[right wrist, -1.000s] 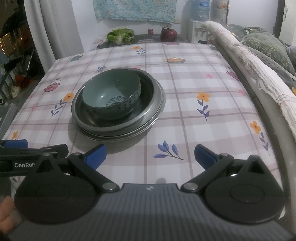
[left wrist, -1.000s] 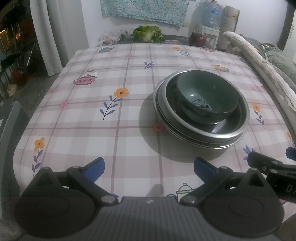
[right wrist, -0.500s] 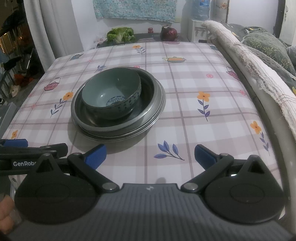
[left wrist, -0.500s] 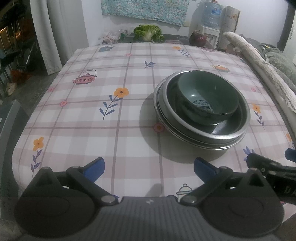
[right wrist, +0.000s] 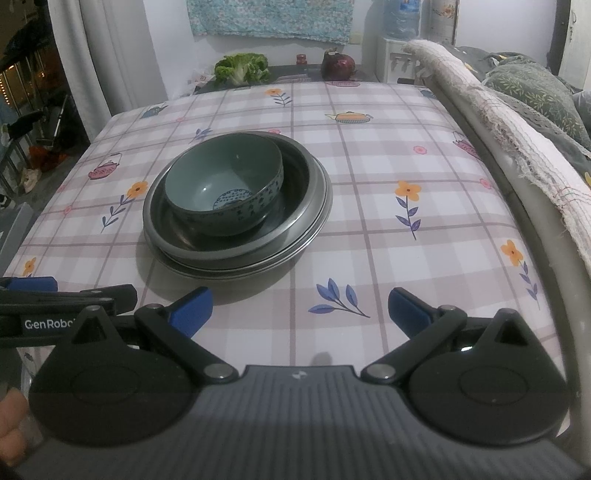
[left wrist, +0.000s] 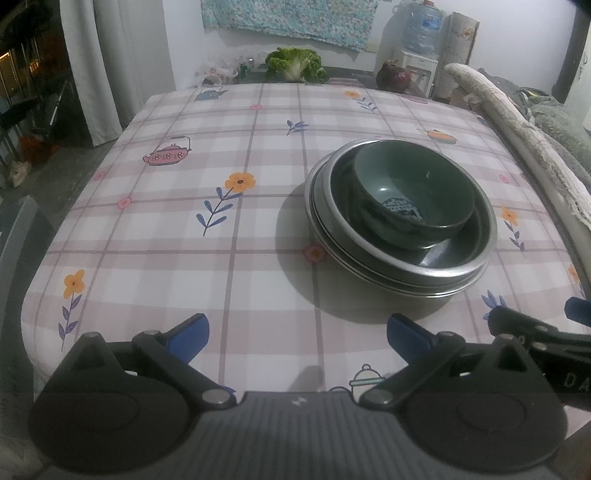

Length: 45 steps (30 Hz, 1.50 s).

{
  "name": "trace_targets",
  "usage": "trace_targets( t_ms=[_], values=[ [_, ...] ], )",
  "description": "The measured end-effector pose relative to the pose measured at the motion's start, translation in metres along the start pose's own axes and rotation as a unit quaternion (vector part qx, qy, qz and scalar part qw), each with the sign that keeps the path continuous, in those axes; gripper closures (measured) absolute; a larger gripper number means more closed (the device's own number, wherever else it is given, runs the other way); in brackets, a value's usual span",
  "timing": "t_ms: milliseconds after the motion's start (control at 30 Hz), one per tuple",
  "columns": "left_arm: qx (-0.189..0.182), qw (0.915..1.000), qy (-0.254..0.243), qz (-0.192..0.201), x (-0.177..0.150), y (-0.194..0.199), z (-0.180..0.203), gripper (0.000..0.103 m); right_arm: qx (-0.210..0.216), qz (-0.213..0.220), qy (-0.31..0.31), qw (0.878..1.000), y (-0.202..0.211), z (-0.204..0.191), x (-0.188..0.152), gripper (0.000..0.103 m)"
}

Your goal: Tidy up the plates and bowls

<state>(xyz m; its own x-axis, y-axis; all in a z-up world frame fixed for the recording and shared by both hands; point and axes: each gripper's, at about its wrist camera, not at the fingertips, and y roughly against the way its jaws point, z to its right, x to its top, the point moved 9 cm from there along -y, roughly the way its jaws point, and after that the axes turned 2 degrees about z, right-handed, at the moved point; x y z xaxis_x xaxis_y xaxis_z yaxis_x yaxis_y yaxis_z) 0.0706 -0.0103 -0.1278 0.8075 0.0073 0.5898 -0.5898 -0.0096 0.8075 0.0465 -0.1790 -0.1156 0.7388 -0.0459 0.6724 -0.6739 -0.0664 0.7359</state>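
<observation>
A glazed teal ceramic bowl [left wrist: 413, 201], round and deep with a blue dotted medallion printed at its bottom, sits inside a stack of shallow metal plates [left wrist: 400, 258] whose dull silver rims show as nested rings. In the right wrist view the bowl [right wrist: 225, 188] rests toward the 9 o'clock side of the top plate, and a band of blue motifs runs round its outer wall; the plates [right wrist: 306, 221] lie flat on the tabletop [right wrist: 369, 206]. The tabletop wears a smooth cloth of pale pink and white checks scattered with orange flowers, blue sprigs and small teapots, its corners rounded.

The left hand-held gripper [left wrist: 297, 334] has its blue-tipped black fingers spread wide with nothing between them, poised over the near edge of the tabletop [left wrist: 184, 229] with the stack at about 1 o'clock from it. The right hand-held gripper [right wrist: 299, 308] is likewise spread wide and empty, with the stack at about 11 o'clock, well apart from its tips.

Beyond the far edge, at 12 o'clock, a leafy green cabbage [right wrist: 242, 68] and a dark red round vegetable [right wrist: 338, 64] sit on a dark surface, with a patterned cloth [right wrist: 269, 16] hanging on the wall behind. A frayed, coarse woven blanket [right wrist: 517, 122] drapes along the rail at 3 o'clock.
</observation>
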Motion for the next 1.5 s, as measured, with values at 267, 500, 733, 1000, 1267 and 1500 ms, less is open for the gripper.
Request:
trace_targets(
  t_ms=[267,500,733,1000,1267,1500],
  values=[
    [0.0,1.0,0.0,-0.001,0.0,0.0001,-0.0006,0.0,0.0,0.0,0.0,1.0,0.0,0.0004,-0.0002,0.001],
    [-0.001,1.0,0.0,-0.001,-0.0003,0.0007,-0.0002,0.0,0.0,-0.001,0.0,1.0,-0.0001,-0.0017,-0.0011,0.001],
    [0.0,1.0,0.002,-0.001,-0.0009,0.0007,-0.0008,0.0,0.001,-0.002,0.0,1.0,-0.0007,-0.0026,-0.0021,0.001],
    [0.0,1.0,0.002,-0.001,-0.0012,0.001,-0.0009,0.0,0.001,-0.002,-0.001,1.0,-0.0009,-0.0029,-0.0022,0.001],
    [0.001,1.0,0.002,-0.001,-0.0011,0.0011,-0.001,0.0,0.002,-0.002,-0.001,1.0,-0.0008,-0.0038,-0.0023,0.001],
    [0.002,1.0,0.003,0.0,-0.0001,0.002,-0.0036,0.0,0.003,-0.001,0.0,1.0,0.0001,-0.0041,-0.0022,0.001]
  ],
)
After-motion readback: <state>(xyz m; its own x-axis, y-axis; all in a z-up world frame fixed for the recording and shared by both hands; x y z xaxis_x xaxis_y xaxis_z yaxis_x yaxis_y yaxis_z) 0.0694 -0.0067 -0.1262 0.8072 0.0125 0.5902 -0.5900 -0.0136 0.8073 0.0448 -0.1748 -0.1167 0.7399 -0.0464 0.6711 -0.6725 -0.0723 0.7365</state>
